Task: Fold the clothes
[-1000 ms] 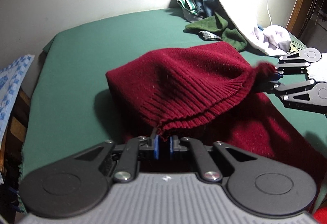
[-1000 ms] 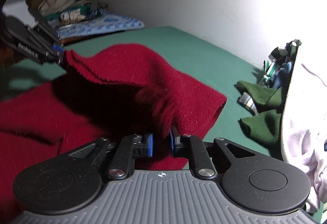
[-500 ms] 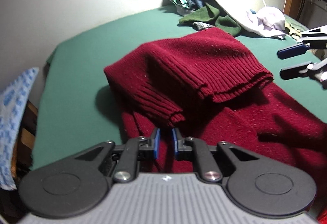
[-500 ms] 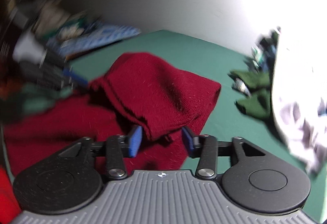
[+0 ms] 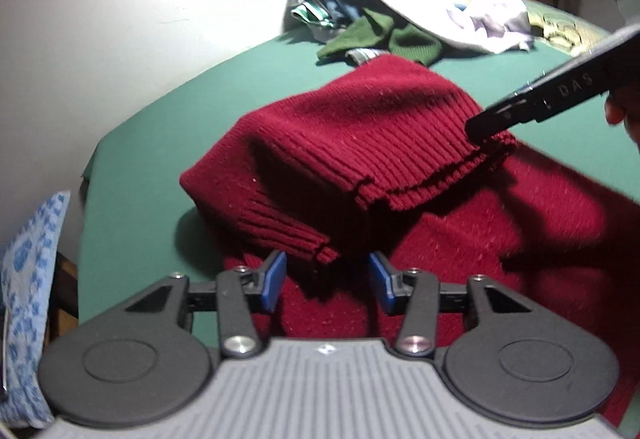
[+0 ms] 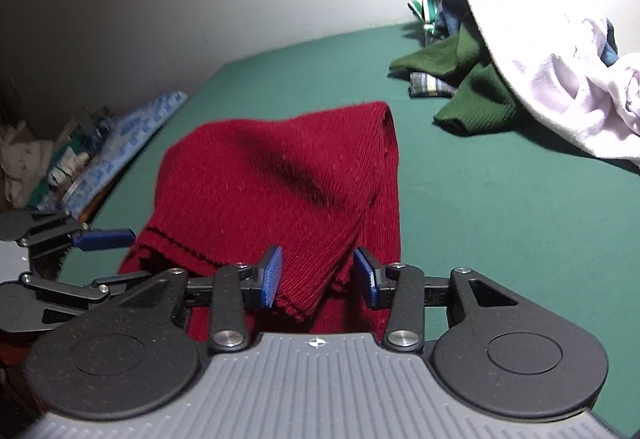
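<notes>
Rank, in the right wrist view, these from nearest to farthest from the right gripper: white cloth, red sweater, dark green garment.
1. Red sweater, directly ahead of the right gripper.
2. Dark green garment, farther back, right.
3. White cloth, beyond it, far right.

Hidden and cut-off parts around the red sweater

Ahead of the left gripper (image 5: 326,281), the right gripper (image 5: 492,123) is running out past the picture's right edge, so its jaws are not showing there; the red sweater (image 5: 360,143) is spilling under the gripper body and off the lower right. Ahead and to the right of the right gripper (image 6: 318,281), the white cloth (image 6: 552,51) is covering most of the clothes pile (image 6: 460,51) and is glaring out.
</notes>
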Demonstrator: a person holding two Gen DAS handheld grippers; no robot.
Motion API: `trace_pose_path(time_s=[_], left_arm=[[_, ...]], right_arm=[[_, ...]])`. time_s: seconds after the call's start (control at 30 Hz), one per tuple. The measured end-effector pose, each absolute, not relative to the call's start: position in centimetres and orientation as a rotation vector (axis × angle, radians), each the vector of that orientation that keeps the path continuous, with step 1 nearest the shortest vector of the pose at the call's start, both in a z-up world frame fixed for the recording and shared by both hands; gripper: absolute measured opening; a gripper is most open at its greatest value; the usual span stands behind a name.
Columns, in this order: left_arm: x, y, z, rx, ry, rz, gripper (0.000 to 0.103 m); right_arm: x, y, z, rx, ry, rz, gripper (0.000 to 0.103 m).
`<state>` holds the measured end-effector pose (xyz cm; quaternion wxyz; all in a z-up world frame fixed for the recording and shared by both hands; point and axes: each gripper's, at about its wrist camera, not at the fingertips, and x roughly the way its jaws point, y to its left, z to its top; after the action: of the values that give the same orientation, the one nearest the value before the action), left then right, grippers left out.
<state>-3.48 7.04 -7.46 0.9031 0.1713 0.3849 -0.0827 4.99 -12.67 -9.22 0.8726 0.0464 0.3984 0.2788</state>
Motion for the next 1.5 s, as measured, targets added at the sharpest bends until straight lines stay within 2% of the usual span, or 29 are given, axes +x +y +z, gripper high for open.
trace_pose_path(time_s=[0.07,0.13,0.2,0.27,0.3,0.53,0.83,1.13,1.37,1.5], left_arm=[[-3.1,6.9,-8.0,0.379,0.792,-0.157,0.049],[-2.7,7.0,-8.2,0.395,0.78,-0.148,0.048],[-2.2,7.0,-8.3,0.4,0.774,-0.15,0.043],[-1.9,7.0,-8.4,0.405,0.779,-0.16,0.025],[-1.8,7.1,-8.5,0.405,0.781,-0.163,0.022],[-2.6,8.5,-7.5,0.368,0.764,-0.154,0.009],[-6.5,9.2,-5.5,0.364,0.758,-0.189,0.008],[-6.5,8.2,-8.4,0.403,0.837,-0.198,0.008],[-6.8,8.6,-7.5,0.402,0.839,-0.206,0.01],[-6.3,8.8,-8.2,0.402,0.854,-0.198,0.013]], right_arm=[[4.9,-12.3,-9.4,0.083,0.843,0.565,0.042],[4.7,-12.1,-9.5,0.081,0.845,0.556,0.035],[4.5,-11.8,-9.5,0.079,0.844,0.554,0.021],[4.4,-11.5,-9.6,0.06,0.838,0.549,0.016],[4.3,-11.3,-9.6,0.05,0.834,0.545,0.014],[4.0,-11.9,-8.9,0.038,0.808,0.525,0.008],[3.0,-14.3,-7.2,0.053,0.832,0.52,0.008],[2.7,-14.0,-9.7,0.004,0.862,0.503,0.008],[2.0,-14.3,-9.3,-0.02,0.847,0.52,0.008],[2.5,-14.4,-10.1,0.02,0.862,0.52,0.016]])
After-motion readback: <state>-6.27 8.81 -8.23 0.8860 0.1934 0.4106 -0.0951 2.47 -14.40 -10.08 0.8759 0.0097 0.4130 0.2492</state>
